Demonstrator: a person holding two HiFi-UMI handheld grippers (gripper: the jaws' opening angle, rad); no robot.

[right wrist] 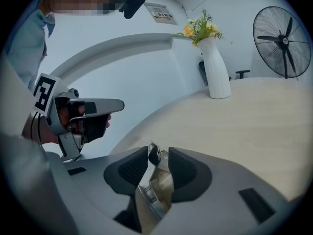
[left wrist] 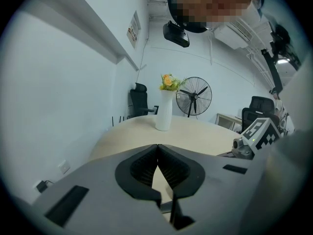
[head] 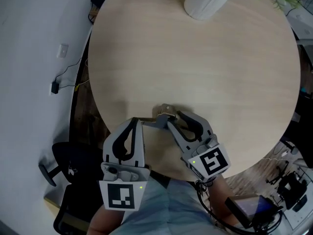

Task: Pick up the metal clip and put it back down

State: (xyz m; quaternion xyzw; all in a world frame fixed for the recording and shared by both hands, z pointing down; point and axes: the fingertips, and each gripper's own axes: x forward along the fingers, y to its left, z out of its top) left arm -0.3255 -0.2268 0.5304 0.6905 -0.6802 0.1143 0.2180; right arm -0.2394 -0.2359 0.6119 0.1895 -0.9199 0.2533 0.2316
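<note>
Pale worktop [head: 205,72] bears the clip [right wrist: 159,182] between the spread jaws of my right gripper [right wrist: 157,152], left gripper [left wrist: 157,148] jaws pressed together; likely light, stiff, slick, best pinched across its flat sides.

Jaws of the right gripper [right wrist: 158,154] seemingly hide much of the metal clip [right wrist: 159,182].

Soft, cool and rather dim light falls evenly from overhead on the pale worktop [head: 195,67], with no glare and only a faint, blurry-edged shadow just beyond and beneath the jaws in the head view. Both gripper views are fisheye: straight lines bow outward and the corners go black in a round vignette. The grey surfaces behind the jaws, nearest the lens, look soft, while the room beyond the jaws stays fairly sharp.
</note>
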